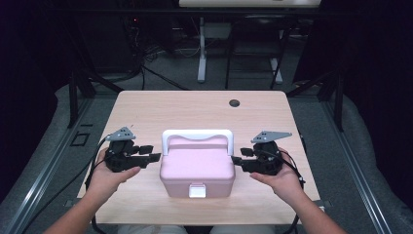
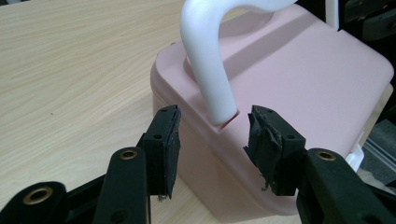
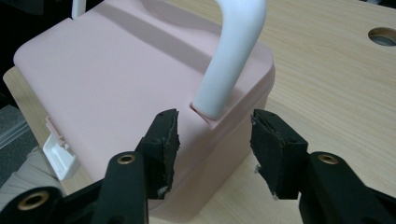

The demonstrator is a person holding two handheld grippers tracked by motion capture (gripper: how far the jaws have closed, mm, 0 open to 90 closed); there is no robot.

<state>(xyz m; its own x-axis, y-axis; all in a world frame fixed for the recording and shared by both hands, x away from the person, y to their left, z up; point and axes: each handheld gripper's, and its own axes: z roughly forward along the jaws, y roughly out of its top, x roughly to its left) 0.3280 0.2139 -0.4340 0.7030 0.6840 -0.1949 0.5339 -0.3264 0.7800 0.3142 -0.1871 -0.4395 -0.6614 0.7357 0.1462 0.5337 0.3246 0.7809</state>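
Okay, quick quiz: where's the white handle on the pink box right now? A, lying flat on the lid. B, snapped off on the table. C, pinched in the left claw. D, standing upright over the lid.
D: the white handle stands upright in an arch over the pink box, with both claws open beside it.

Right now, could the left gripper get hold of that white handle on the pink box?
Probably yes. The left gripper is open beside the pink box, its jaws spread either side of the white handle where it meets the lid, and nothing lies between them.
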